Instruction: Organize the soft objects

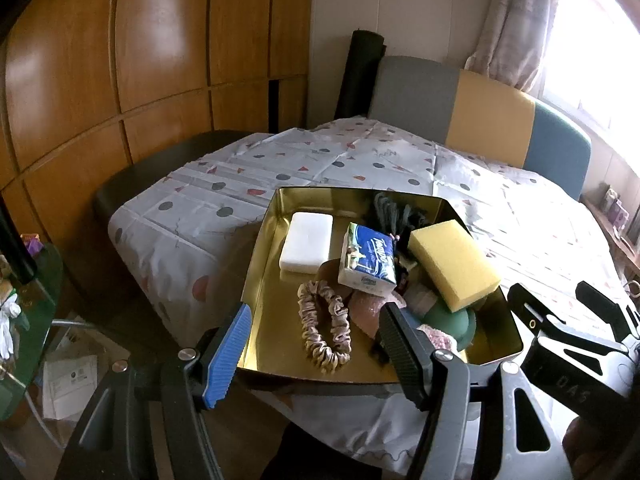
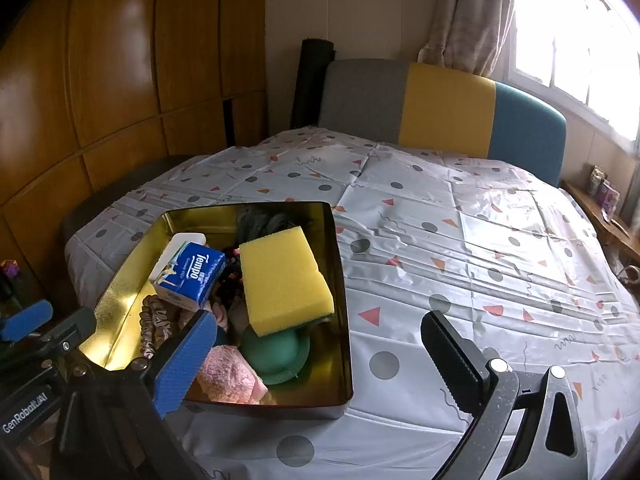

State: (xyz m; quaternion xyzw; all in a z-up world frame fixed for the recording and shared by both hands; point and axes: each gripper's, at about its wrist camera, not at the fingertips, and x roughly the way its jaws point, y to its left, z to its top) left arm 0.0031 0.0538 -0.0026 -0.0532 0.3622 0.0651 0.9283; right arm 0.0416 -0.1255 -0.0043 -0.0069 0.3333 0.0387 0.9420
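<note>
Nearest the lens, the left gripper [image 1: 316, 354] is held with jaws spread wide and empty over the near rim of the shallow gold metal tin [image 1: 264, 240]. Jaws of the right gripper [image 2: 320, 356] are likewise wide, nothing between them. Broad bare patterned white tablecloth [image 2: 460, 240] is seen right of the tin. Inside are piled a yellow rectangular sponge [image 2: 284, 280], a blue tissue packet [image 2: 194, 276], a white block [image 1: 306, 242] and a pink satin scrunchie [image 1: 324, 330].
</note>
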